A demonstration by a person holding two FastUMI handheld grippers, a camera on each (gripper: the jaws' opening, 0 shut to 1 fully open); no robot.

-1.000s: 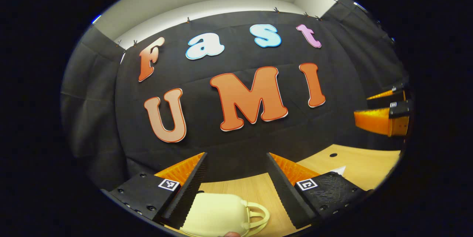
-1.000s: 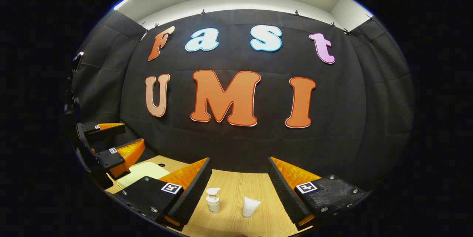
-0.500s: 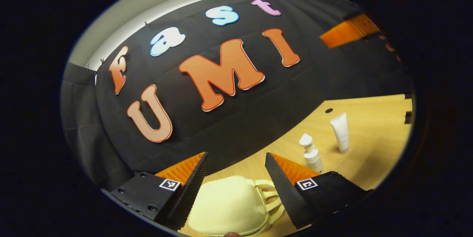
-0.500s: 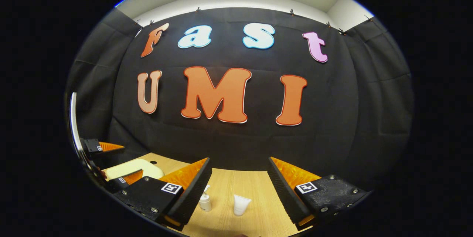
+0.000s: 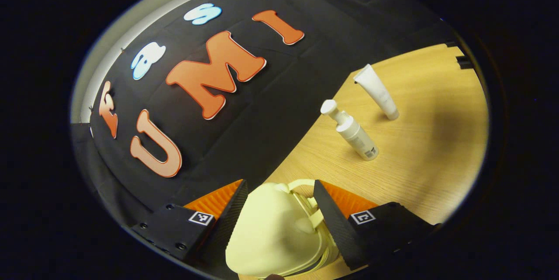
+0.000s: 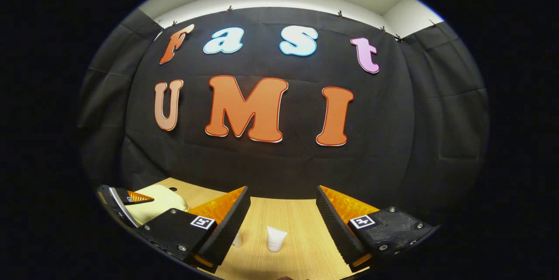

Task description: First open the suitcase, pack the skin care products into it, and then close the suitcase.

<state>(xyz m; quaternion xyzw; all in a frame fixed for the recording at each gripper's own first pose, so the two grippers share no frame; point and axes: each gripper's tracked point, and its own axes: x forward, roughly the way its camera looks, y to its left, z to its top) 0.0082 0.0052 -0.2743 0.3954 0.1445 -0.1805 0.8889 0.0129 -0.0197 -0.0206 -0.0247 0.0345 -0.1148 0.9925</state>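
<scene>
Suitcase (image 5: 275,234) sits on the counter (image 5: 419,157), right between the spread fingers of the left hand-held gripper (image 5: 279,197). Right hand-held gripper (image 6: 283,203) hangs wide apart above the tube (image 6: 276,238); pump bottle (image 5: 353,132) stands near.

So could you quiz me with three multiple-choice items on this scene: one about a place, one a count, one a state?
1. Where is the pale yellow suitcase?
A. between the left gripper's jaws
B. beside the tube
C. against the wall

2. How many white skin care products stand on the table?
A. one
B. two
C. four

3. What state is the suitcase in?
A. closed
B. wide open
C. in two pieces

Answers:
1 A, the case sits in the gap between the open jaws.
2 B, a pump bottle and a tube.
3 A, its shells meet along the seam.
</scene>
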